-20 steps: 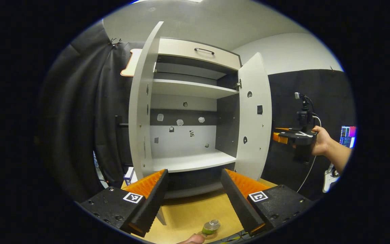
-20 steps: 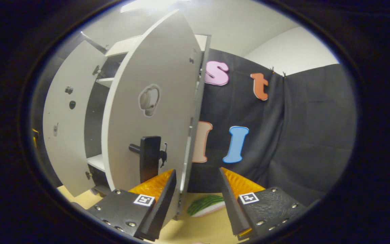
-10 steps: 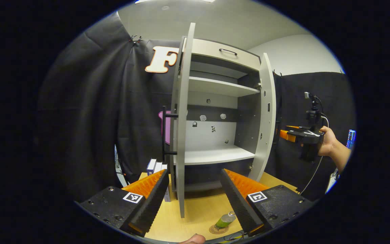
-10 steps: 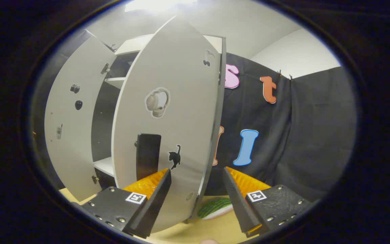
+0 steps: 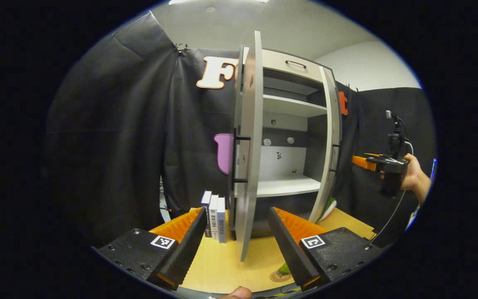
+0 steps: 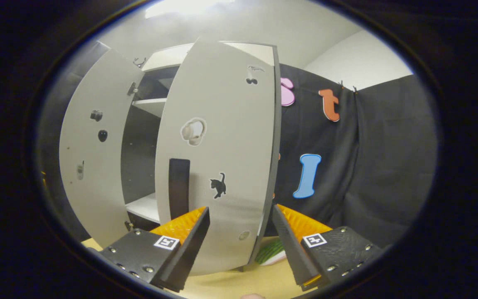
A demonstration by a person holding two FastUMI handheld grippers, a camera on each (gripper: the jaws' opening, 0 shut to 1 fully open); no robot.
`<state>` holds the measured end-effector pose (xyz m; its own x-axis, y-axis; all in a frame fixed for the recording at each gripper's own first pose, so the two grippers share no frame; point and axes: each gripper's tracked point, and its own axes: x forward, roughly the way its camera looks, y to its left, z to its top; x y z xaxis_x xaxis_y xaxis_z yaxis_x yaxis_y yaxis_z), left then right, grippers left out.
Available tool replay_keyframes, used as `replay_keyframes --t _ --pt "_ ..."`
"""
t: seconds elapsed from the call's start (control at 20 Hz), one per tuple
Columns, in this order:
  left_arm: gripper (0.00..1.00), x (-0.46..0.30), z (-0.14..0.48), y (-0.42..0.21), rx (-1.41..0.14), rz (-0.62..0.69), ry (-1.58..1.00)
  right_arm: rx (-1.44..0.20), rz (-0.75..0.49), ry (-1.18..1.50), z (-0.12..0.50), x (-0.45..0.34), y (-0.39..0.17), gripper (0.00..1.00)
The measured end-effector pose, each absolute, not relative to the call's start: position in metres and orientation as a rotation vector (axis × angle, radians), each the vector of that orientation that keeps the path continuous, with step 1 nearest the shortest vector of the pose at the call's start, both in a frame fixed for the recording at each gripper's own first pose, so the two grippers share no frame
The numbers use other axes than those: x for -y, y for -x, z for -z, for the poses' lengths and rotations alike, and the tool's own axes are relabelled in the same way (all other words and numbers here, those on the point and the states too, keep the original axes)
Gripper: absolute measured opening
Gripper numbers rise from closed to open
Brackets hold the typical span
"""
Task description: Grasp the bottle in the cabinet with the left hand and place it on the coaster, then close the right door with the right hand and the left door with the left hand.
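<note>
The grey cabinet [image 5: 288, 66] stands on the wooden table with both doors ajar. In the left gripper view its left door [image 5: 248, 166] is edge-on just beyond my open left gripper [image 5: 237, 245]. The green bottle [image 5: 284, 270] stands on the round coaster [image 5: 278, 278] by the right finger. A hand holds my right gripper [image 5: 361, 160] beside the right door [image 5: 331, 137]. In the right gripper view, my right gripper [image 6: 241, 245] is open and close to the right door's outer face [image 6: 222, 158], near its black handle [image 6: 179, 187]. I cannot tell if it touches.
Several books [image 5: 215, 216] stand upright left of the cabinet. A green, melon-like object [image 6: 270, 253] lies on the table right of it. The left door's inner face [image 6: 93, 158] shows beyond the right door. Black cloth walls surround the booth.
The right door has swung inward, with my right gripper following its outer face. My left gripper has shifted left, so the left door now shows edge-on and the books have come into view.
</note>
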<state>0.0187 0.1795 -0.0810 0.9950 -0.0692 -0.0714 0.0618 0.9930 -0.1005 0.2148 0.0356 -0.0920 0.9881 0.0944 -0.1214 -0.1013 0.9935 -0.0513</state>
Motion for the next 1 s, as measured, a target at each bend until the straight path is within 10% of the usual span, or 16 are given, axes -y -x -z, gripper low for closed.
replay_keyframes --t 1.0 --pt "0.95 -0.278 0.073 -0.111 -0.082 -0.043 0.137 -0.026 -0.081 0.032 0.054 0.022 -0.079 0.93"
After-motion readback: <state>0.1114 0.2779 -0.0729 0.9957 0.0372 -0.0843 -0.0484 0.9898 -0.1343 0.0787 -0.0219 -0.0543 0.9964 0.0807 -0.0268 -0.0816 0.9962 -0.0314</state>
